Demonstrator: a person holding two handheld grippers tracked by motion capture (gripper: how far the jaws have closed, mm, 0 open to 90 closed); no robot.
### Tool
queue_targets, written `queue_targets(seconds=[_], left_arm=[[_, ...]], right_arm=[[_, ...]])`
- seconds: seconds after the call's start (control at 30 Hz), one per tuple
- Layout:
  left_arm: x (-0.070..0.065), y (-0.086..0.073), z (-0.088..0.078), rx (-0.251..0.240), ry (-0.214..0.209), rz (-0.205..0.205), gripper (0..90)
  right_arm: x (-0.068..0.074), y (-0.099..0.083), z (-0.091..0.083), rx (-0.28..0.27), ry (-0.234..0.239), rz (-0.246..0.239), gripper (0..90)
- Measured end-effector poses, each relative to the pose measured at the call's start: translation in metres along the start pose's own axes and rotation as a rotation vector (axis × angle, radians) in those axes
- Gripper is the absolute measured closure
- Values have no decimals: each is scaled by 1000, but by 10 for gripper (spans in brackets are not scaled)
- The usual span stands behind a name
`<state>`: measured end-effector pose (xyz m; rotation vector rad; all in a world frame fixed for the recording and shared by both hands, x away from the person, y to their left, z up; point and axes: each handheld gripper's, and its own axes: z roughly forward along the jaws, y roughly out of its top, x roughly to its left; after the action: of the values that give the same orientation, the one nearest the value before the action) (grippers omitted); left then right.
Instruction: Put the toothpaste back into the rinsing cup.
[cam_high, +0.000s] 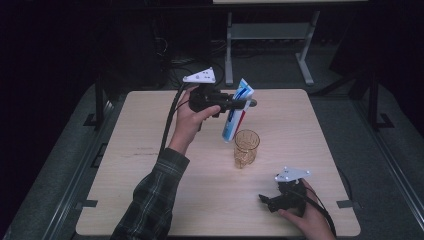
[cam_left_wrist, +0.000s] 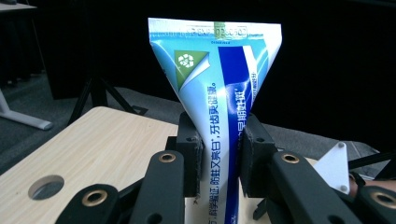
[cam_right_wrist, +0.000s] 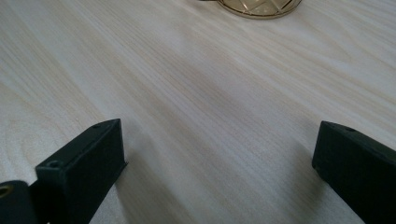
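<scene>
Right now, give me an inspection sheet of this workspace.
Surface: light wooden table, with a round hole showing in the left gripper view.
Job's things: toothpaste tube held in the air, crimped end up; amber glass cup upright just below it.
Clutter: nothing seen.
Grippers: left hand-held gripper clamped on the tube's middle; right hand-held gripper low at the table, jaws wide, nothing between them.
Cables: black cable trails from the left one.
Surroundings: dark room, grey floor, a metal stand behind.
</scene>
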<state>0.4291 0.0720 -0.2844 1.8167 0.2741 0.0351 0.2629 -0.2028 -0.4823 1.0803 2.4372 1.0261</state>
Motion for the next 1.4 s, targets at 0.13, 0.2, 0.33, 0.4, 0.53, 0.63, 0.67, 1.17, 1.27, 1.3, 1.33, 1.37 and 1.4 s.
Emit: queue_targets(seconds=[0.13,0.2,0.33,0.4,0.53,0.63,0.67,1.17,1.27,1.3,1.33,1.37,1.4], left_arm=[[-1,1,12,-9,-12,6,729],[-1,2,17,-9,-15,5,729],[0,2,26,-4,-24,10,729],[0,2,31,-8,-27,9,729],[-1,1,39,-4,-36,9,729],[0,-1,44,8,-40,13,729],[1,-3,46,11,-44,10,729],[7,-20,56,56,-35,0,727],[9,-26,58,60,-35,-12,726],[11,-30,59,65,-31,-21,726],[11,-30,59,65,-31,-21,726],[12,-34,60,74,-34,-24,726],[12,-34,60,74,-34,-24,726]], right_arm=[[0,0,0,0,1,-1,17],[0,0,0,0,3,-1,16],[1,0,0,0,6,1,17],[1,0,0,0,5,1,17],[1,0,0,1,6,2,17],[2,0,0,5,7,6,16],[2,0,0,5,7,6,17],[2,0,0,4,9,8,17],[2,0,0,5,6,2,17],[2,0,0,6,7,3,16],[2,0,0,6,7,3,16],[2,0,0,6,7,3,17],[2,0,0,6,7,3,17]])
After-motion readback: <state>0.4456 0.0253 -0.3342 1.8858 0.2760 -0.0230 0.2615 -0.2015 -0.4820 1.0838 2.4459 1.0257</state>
